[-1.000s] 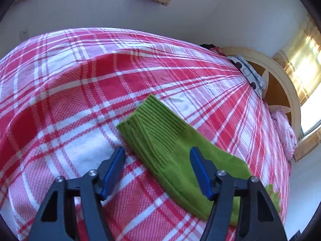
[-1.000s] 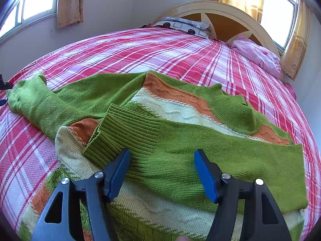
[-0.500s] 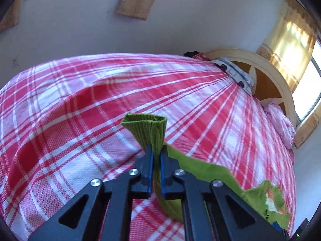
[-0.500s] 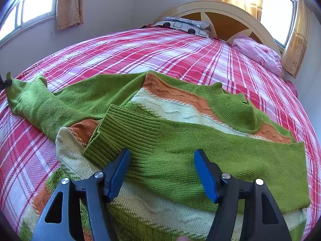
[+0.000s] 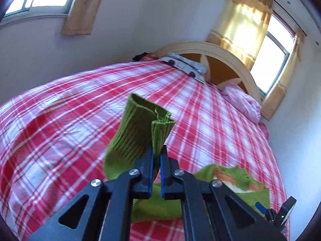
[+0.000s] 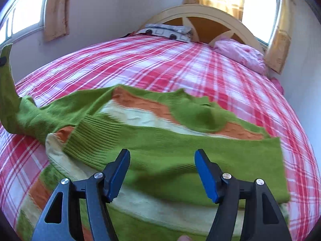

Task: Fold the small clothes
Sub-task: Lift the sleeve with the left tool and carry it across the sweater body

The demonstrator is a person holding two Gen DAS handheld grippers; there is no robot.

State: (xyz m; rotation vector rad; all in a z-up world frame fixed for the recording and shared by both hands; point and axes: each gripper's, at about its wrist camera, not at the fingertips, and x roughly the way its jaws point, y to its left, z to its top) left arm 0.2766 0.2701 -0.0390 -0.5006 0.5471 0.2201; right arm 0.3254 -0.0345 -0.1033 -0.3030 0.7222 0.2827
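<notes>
Now clamped tight: left gripper [image 5: 156, 154] pinching the ribbed cuff [image 5: 144, 128] of the green sleeve, cuff bunched and standing up above the blue pads, clear of the red plaid bedspread [image 5: 60, 124]. Seen from the right wrist, sleeve [image 6: 8, 92] rising steeply at the far left edge, its long axis running from the raised cuff down into the shoulder of the sweater [image 6: 160, 140]. Sweater lying flat across the bed, neckline toward the headboard [image 6: 210, 14], other sleeve already folded across the chest, its cuff pointing left.

Right gripper [image 6: 161, 172] hovering over that folded sleeve, blue pads spread wide, nothing between them, apparently not touching the knit.

Key relation, then: body of the sweater lying to the right of the left gripper's fingers, low in its view. Left hand clearly the nearer one, in fact the only one holding. Likely call: carry the cuff rightward across the chest, laid over the folded sleeve. Risk: sleeve twisting as it drapes.
</notes>
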